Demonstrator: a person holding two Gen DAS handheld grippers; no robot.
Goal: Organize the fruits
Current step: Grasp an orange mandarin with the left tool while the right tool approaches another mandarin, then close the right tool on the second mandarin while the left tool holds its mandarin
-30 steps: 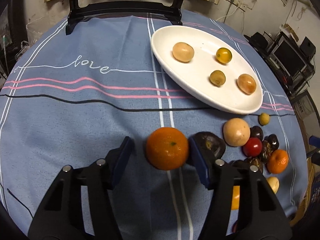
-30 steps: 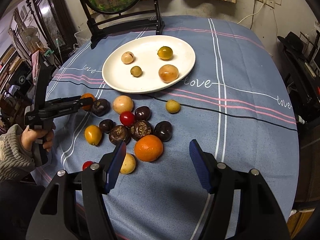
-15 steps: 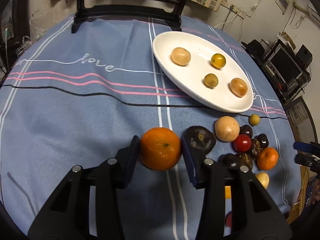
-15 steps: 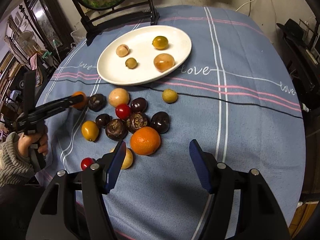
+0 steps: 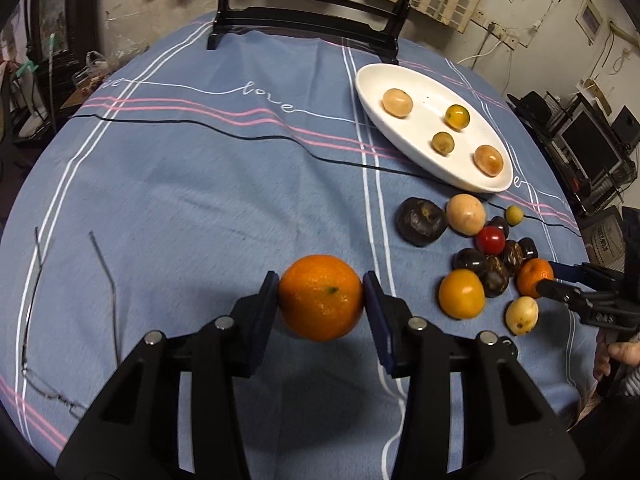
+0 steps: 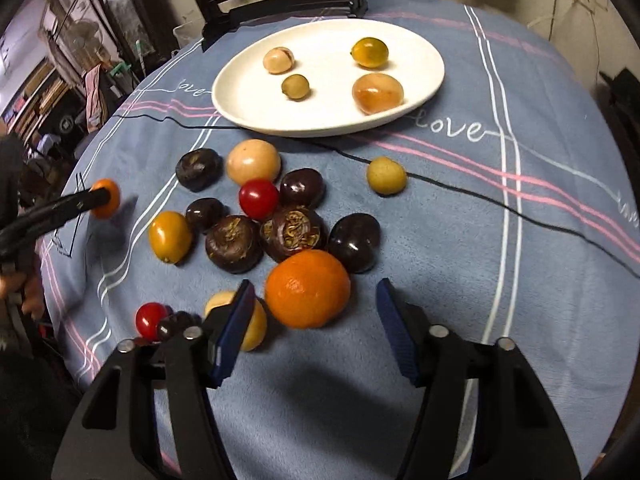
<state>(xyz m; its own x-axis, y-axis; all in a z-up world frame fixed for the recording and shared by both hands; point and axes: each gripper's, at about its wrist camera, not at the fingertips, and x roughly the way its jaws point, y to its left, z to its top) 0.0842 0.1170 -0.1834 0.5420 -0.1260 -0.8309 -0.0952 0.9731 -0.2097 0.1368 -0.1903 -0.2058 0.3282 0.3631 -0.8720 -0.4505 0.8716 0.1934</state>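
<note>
Blue rubber pads line the two black plastic fingers of the left gripper [image 5: 321, 300], and between them a round orange tangerine [image 5: 321, 297] is clamped, pressed on both sides and held above the blue striped tablecloth [image 5: 200, 184]. In the right wrist view the same fruit is seen small and blurred at the tip of that gripper, at the left edge of the table.

The right gripper [image 6: 316, 320] is held with its fingers wide apart and nothing is touched by either pad. A second, larger orange tangerine [image 6: 307, 289] lies on the cloth just ahead of the gap, nearer the left finger. Just beside that finger a pale yellow oval fruit [image 6: 252, 322] is partly hidden, and a small red cherry tomato [image 6: 150, 320] is seen further left.

Beyond the tangerine a loose cluster is gathered: dark brown water chestnuts [image 6: 234, 243], glossy dark purple round fruits [image 6: 354, 240], a red cherry tomato [image 6: 259, 199], an orange-yellow oval fruit [image 6: 170, 236] and a pale peach round fruit [image 6: 253, 161]. A small yellow-green round fruit [image 6: 386, 175] lies apart to the right.

Further back, a white oval ceramic plate [image 6: 248, 96] is set on the cloth, and four small fruits are held in it, well apart from one another. Behind it a black wooden stand [image 5: 304, 20] is placed at the table's far edge.
</note>
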